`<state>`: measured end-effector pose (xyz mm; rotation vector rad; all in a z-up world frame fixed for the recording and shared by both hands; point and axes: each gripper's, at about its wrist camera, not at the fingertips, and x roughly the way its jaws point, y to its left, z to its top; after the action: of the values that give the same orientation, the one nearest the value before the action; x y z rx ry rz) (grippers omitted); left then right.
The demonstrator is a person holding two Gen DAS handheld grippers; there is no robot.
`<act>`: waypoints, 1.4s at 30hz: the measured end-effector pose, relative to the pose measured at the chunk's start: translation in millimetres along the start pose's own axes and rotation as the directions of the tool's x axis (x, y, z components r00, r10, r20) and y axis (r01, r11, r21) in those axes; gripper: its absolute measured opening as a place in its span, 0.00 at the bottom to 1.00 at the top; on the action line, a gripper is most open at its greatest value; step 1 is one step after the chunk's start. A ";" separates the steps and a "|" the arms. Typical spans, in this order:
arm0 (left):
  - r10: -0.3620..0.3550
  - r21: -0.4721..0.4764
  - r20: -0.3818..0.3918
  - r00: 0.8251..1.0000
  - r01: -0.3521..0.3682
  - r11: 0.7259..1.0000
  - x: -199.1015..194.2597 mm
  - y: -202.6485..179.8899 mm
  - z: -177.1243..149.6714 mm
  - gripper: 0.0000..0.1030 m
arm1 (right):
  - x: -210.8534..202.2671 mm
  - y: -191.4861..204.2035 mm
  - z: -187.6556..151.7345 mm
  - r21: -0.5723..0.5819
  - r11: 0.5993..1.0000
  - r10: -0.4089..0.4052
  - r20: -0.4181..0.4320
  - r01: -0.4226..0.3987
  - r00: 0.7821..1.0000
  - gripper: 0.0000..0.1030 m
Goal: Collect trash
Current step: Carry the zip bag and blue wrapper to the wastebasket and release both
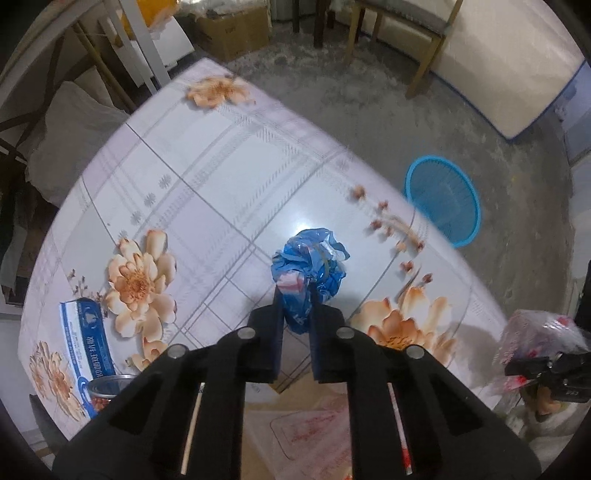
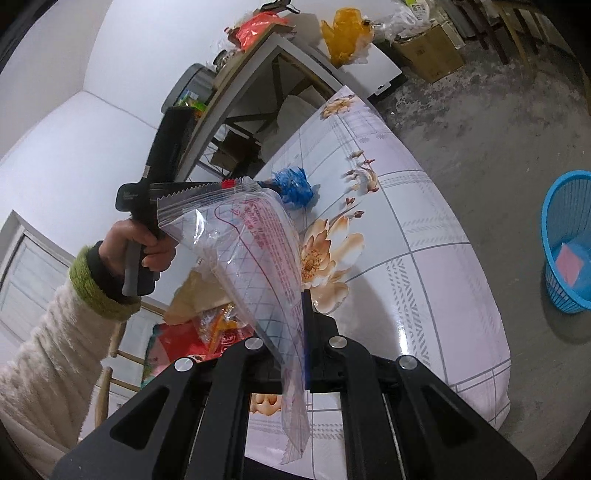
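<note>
A crumpled blue plastic wrapper [image 1: 308, 273] sits on the floral tablecloth [image 1: 207, 177]. My left gripper [image 1: 295, 295] points steeply down and is shut on the wrapper's near side. The right wrist view shows the same wrapper [image 2: 295, 188] at the tips of the left gripper [image 2: 271, 186], which a hand [image 2: 129, 240] in a white sleeve holds. My right gripper [image 2: 304, 310] is shut on a clear zip bag with red print [image 2: 258, 240]; the bag hangs tilted above the table's near edge. The bag [image 1: 532, 332] also shows at the far right of the left wrist view.
A blue mesh basket [image 1: 443, 201] stands on the concrete floor beyond the table, with pink paper inside [image 2: 570, 264]. A blue box [image 1: 86, 347] and a tin can [image 1: 107, 391] sit near the table's left edge. Snack packets [image 2: 218, 328] lie on a chair. Cardboard boxes [image 1: 232, 31] stand at the back.
</note>
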<state>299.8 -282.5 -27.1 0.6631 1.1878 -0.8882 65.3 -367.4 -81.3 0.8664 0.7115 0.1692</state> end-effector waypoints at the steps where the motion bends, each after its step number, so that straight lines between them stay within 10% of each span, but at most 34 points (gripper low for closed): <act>1: -0.004 0.001 0.013 1.000 0.004 1.000 -5.9 -1.6 1.5 0.08 | -2.0 0.2 -0.1 0.000 1.000 0.000 0.006 0.000 1.000 0.06; 16: -0.108 0.071 0.101 0.989 0.101 0.992 -42.0 -106.9 30.0 0.07 | -95.0 -50.0 4.2 0.146 0.984 -0.132 0.252 0.097 0.959 0.06; 21: -0.146 0.127 0.038 0.989 0.140 0.982 -15.6 -171.1 57.4 0.07 | -131.6 -120.3 0.3 0.358 0.911 -0.312 0.267 0.206 0.912 0.06; 31: -0.145 0.142 -0.131 0.981 0.163 0.976 104.4 -285.8 116.6 0.11 | -125.7 -259.8 29.0 0.567 0.773 -0.433 0.146 0.283 0.890 0.09; 33: -0.186 0.107 -0.136 0.973 0.201 0.974 122.8 -295.1 129.2 0.36 | -116.9 -285.2 40.3 0.575 0.768 -0.438 0.150 0.282 0.886 0.20; 35: -0.207 0.050 -0.124 0.970 0.215 0.975 140.3 -299.9 141.6 0.58 | -101.8 -318.3 48.4 0.600 0.749 -0.432 0.123 0.280 0.893 0.62; 42: -0.211 -0.035 -0.126 0.969 0.208 0.978 156.1 -283.8 144.5 0.61 | -74.5 -367.0 35.5 0.633 0.696 -0.446 0.011 0.339 0.895 0.65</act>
<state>146.1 -583.0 -136.2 0.5916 1.4014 -1.0190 -20.7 -659.5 -302.3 1.3129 0.7931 -0.5617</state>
